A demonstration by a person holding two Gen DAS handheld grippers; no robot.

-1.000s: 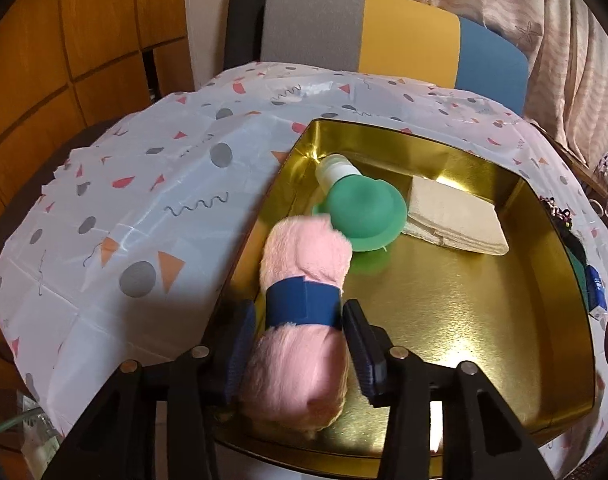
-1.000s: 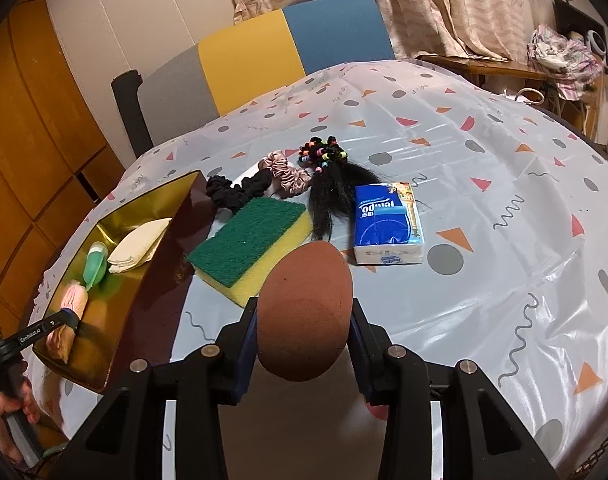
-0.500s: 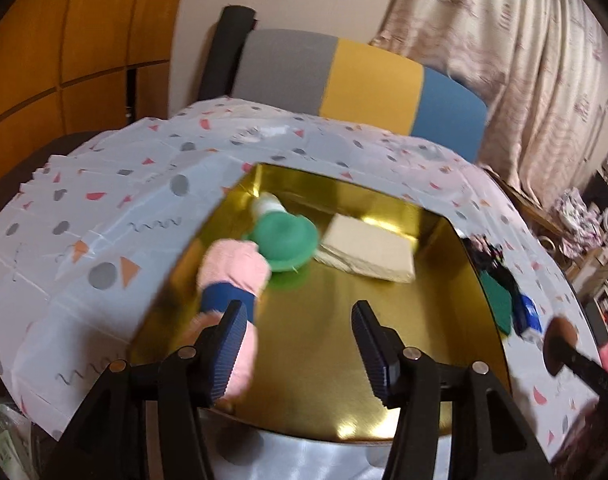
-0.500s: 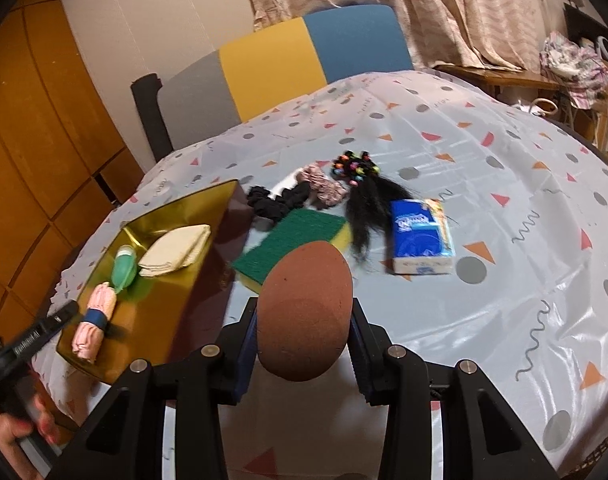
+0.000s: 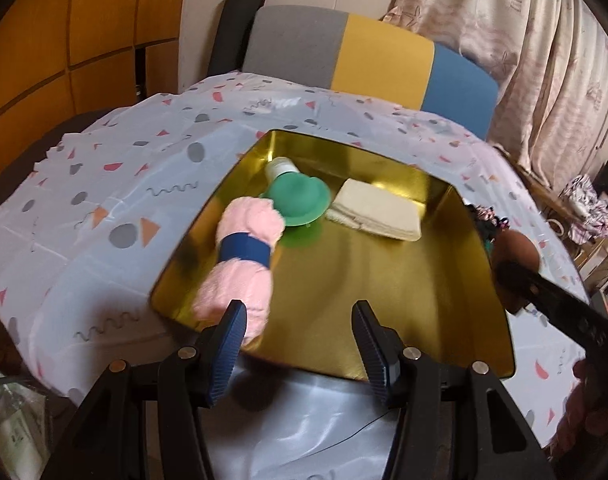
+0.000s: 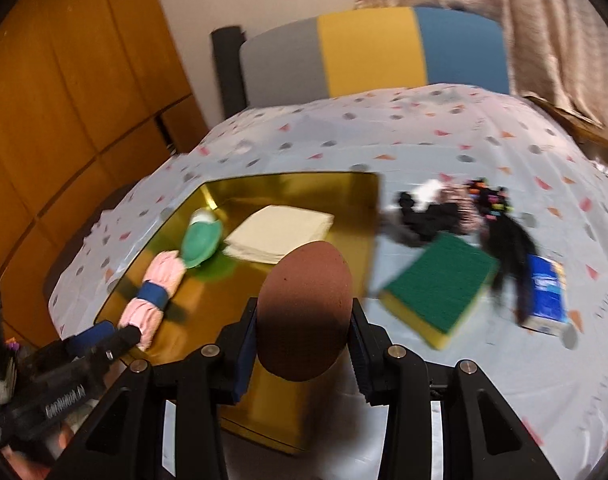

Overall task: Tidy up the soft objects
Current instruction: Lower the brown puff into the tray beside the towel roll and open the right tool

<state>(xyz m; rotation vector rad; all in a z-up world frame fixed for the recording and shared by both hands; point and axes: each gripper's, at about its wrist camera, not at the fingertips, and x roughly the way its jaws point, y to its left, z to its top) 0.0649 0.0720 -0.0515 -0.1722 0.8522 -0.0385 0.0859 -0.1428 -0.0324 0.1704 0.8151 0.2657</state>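
**Brown puff in right tool, hanging over the tray's near edge**

My right tool (image 6: 302, 320) is pinching the brown oval puff (image 6: 304, 312) by its lower half, one jaw on each side, upper half standing free. It looks v. light and squashy, prob. foam or sponge w/ a matte, grippy face, so I judge slip risk low and breakage nil. Main worry is over-squeezing: it may spring or tip when let go. I'd keep the grip at the waist as it is, across the narrow axis, and release low so it doesn't bounce or roll.

My left tool (image 5: 300, 344) is spread wide w/ nothing between the jaws, at the near edge of the gold tray (image 5: 444, 312).

All places below are relative to the tray:
- Puff: above the near-right corner, not down yet.
- Pink rolled towel (image 5: 240, 268) w/ blue band: inside, along the left wall, near end just beside my left tool's left jaw. Soft, floppy; the band is the firm spot to take.
- Green cap-shaped item (image 5: 300, 200) on a white bottle: inside, just beyond the towel, touching it.
- Folded cream cloth (image 5: 376, 212): inside, towards the far-right.
- Green/yellow sponge (image 6: 440, 284), black scrunchie (image 6: 420, 220), black hair piece w/ coloured beads (image 6: 504, 236), blue tissue pack (image 6: 548, 292): outside, right of it on the counter (image 6: 484, 380). That side is motion-blurred, so detail is rough.

Free floor inside near the right wall looks like the obvious landing spot, IMO.
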